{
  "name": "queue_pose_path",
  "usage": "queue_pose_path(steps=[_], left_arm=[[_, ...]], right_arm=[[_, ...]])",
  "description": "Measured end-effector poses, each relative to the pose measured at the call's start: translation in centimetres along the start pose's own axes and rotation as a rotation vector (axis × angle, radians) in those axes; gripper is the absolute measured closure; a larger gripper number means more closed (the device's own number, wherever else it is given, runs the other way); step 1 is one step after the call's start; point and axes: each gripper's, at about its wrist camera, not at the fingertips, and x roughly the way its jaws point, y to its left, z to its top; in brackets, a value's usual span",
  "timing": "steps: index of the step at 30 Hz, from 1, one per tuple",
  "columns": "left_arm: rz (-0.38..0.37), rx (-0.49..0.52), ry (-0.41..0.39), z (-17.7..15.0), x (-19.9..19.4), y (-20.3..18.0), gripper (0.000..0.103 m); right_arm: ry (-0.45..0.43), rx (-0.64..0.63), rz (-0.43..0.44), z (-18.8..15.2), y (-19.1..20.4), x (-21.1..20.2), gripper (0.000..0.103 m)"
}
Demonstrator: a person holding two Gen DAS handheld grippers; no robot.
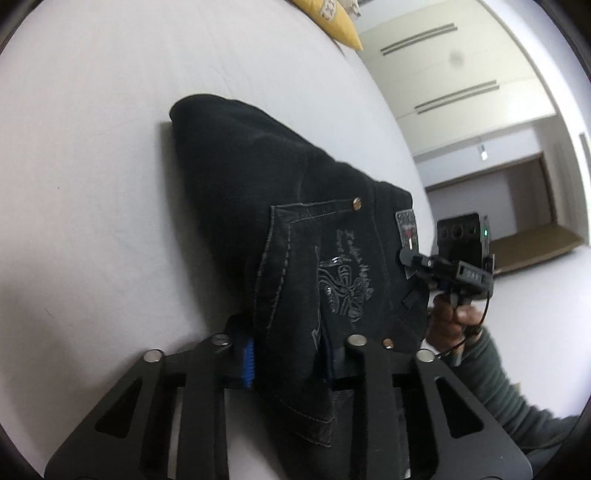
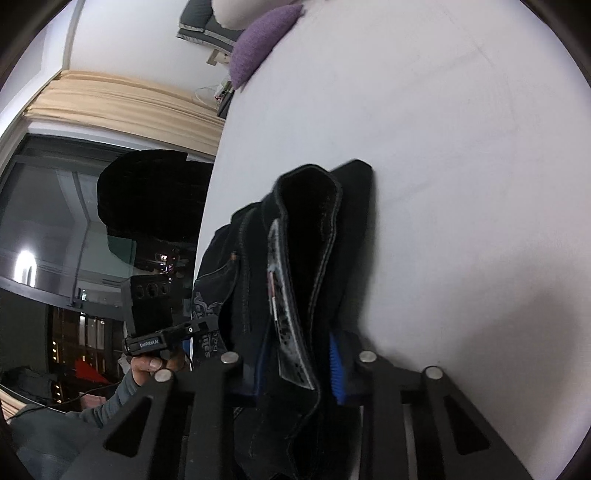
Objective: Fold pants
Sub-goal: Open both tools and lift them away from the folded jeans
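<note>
Only the left view shows the pants' pocket embroidery; both grippers, angled down over the bed, clench the waistband.

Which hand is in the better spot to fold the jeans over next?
Probably both together. The left tongs pinch the pocket side of the jeans, and the right tongs pinch the waistband edge. Neither looks better placed; the far end rests on the white bed.

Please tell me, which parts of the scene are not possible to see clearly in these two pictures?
- Pants legs: both views, hidden under the folded top layers.
- Embroidered pocket text: left wrist view, too small to read.
- Waistband label: right wrist view, seen edge-on, blurred.
- Yellow cushion: left wrist view, cut by the top edge.
</note>
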Motion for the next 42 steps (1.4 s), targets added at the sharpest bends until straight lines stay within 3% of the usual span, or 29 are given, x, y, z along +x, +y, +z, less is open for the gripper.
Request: queue_pose_path(steps=[10, 15, 20, 25, 28, 31, 32, 34, 36, 39, 42], left_arm=[[-0.099, -0.028, -0.144, 3.6, -6.1, -0.1, 0.088], [-0.041, 0.019, -0.183, 8.2, -9.5, -0.1, 0.088], [0.028, 0.037, -0.216, 15.5, -11.4, 1.4, 0.088], [0.090, 0.035, -0.206, 21.4, -10.7, 5.2, 0.088], [0.125, 0.006, -0.175, 22.8, -8.6, 8.3, 0.087], [0.186, -0.023, -0.138, 22.2, -5.8, 11.9, 0.075], [0.180, -0.035, -0.144, 22.0, -5.6, 12.7, 0.069], [0.114, -0.061, -0.175, 21.4, -5.9, 13.9, 0.069], [0.104, -0.069, -0.192, 20.9, -6.6, 14.1, 0.061], [0.190, -0.063, -0.263, 20.3, -8.9, 13.4, 0.046], [0.330, 0.018, -0.396, 17.9, -13.3, 10.5, 0.035]], right_arm=[[-0.051, -0.122, 0.073, 3.4, 5.7, -0.9, 0.085], [-0.078, -0.165, 0.111, 8.5, 8.6, 1.3, 0.085], [-0.090, -0.176, 0.116, 14.7, 10.1, 4.7, 0.085], [-0.085, -0.140, 0.088, 20.6, 8.8, 8.6, 0.085], [-0.049, -0.061, 0.035, 22.5, 5.7, 11.9, 0.085], [-0.016, 0.026, -0.016, 22.2, 2.3, 14.2, 0.083], [-0.028, 0.056, -0.016, 21.9, 1.2, 14.5, 0.073], [-0.073, 0.101, 0.028, 21.3, -0.2, 14.0, 0.071], [-0.107, 0.127, 0.047, 20.6, -0.9, 12.7, 0.061], [-0.188, 0.167, 0.017, 19.3, -1.5, 9.4, 0.048], [-0.291, 0.110, -0.101, 17.3, 0.1, 4.9, 0.047]])
